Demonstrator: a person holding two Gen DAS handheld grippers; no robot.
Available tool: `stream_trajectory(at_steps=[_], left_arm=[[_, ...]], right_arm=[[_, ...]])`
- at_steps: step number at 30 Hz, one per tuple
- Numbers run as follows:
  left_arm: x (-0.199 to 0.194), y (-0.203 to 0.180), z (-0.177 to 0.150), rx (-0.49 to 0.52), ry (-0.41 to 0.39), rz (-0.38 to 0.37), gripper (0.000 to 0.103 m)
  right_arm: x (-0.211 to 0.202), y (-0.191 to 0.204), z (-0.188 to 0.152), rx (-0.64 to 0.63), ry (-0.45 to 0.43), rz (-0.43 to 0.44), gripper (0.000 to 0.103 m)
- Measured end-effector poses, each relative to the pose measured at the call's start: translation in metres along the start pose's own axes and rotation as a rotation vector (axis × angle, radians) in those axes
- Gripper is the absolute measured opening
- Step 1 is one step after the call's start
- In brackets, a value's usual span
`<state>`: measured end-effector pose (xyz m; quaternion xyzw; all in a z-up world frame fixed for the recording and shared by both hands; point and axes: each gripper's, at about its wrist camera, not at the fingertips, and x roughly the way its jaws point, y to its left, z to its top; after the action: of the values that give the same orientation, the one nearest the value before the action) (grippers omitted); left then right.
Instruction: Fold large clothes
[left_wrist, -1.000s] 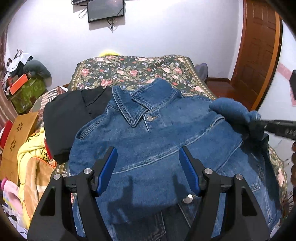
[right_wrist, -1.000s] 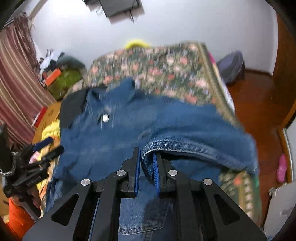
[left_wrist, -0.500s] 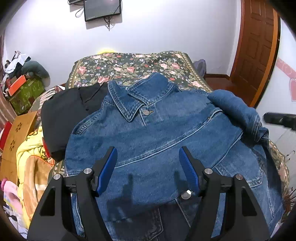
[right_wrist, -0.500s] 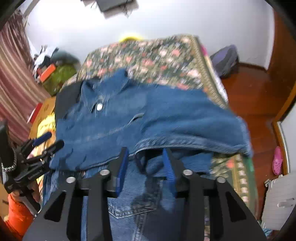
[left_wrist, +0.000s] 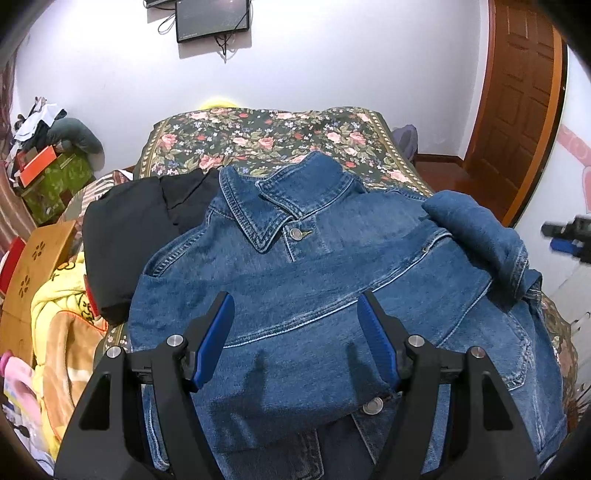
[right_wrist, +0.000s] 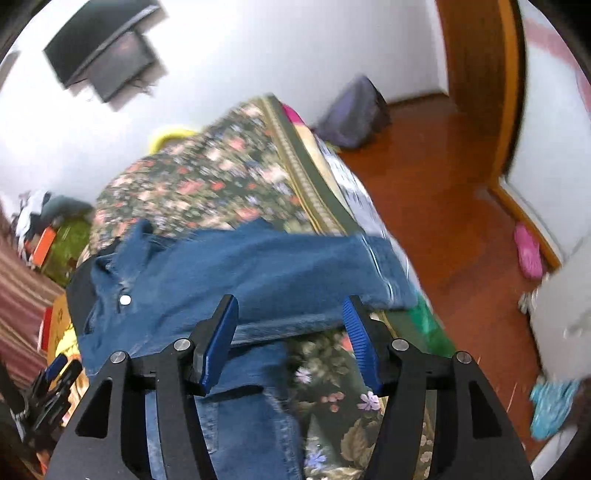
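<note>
A blue denim jacket (left_wrist: 314, 295) lies front up on the floral bedspread (left_wrist: 266, 136), collar away from me. Its right sleeve (left_wrist: 476, 236) is folded across the chest. My left gripper (left_wrist: 299, 332) is open and empty, hovering just above the jacket's lower front. My right gripper (right_wrist: 290, 332) is open and empty at the bed's right side, just off the sleeve cuff (right_wrist: 384, 273); it also shows in the left wrist view (left_wrist: 569, 240) at the far right. The jacket in the right wrist view (right_wrist: 240, 269) is blurred.
A black garment (left_wrist: 136, 236) lies left of the jacket. Yellow and pink clothes (left_wrist: 59, 317) are piled at the bed's left edge beside a wooden box (left_wrist: 33, 266). Wooden floor (right_wrist: 443, 206) and a door (left_wrist: 517, 110) are on the right.
My right gripper opened, let go of the sleeve and pulled back to the right. The sleeve now rests across the jacket. My left gripper stayed open and barely moved.
</note>
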<state>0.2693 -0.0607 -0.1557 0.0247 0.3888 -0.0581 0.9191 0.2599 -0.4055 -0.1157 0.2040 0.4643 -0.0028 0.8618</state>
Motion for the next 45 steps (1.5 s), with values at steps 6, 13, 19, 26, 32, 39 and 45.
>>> stream_trajectory(at_steps=[6,13,19,26,32,39,45], left_arm=[[0.004,0.002,-0.001,-0.011,0.011,0.002,0.068],[0.004,0.006,0.000,-0.020,0.007,0.005,0.068],[-0.001,0.012,0.000,-0.031,0.000,0.010,0.068],[-0.015,0.024,0.001,-0.048,-0.033,0.016,0.068],[-0.027,0.039,-0.001,-0.073,-0.056,0.019,0.068],[-0.046,0.063,-0.007,-0.100,-0.089,0.032,0.068],[-0.061,0.088,-0.014,-0.147,-0.104,0.041,0.068]], right_arm=[[0.042,-0.032,-0.009,0.168,0.093,0.086,0.055],[0.065,-0.038,-0.003,0.259,0.106,0.171,0.049],[0.048,-0.021,0.010,0.163,0.035,0.110,0.014],[-0.020,0.028,0.037,0.009,-0.152,0.131,0.012],[-0.069,0.099,0.041,-0.185,-0.249,0.207,0.012],[-0.075,0.196,0.012,-0.424,-0.220,0.321,0.011],[-0.029,0.256,-0.038,-0.562,-0.073,0.347,0.011]])
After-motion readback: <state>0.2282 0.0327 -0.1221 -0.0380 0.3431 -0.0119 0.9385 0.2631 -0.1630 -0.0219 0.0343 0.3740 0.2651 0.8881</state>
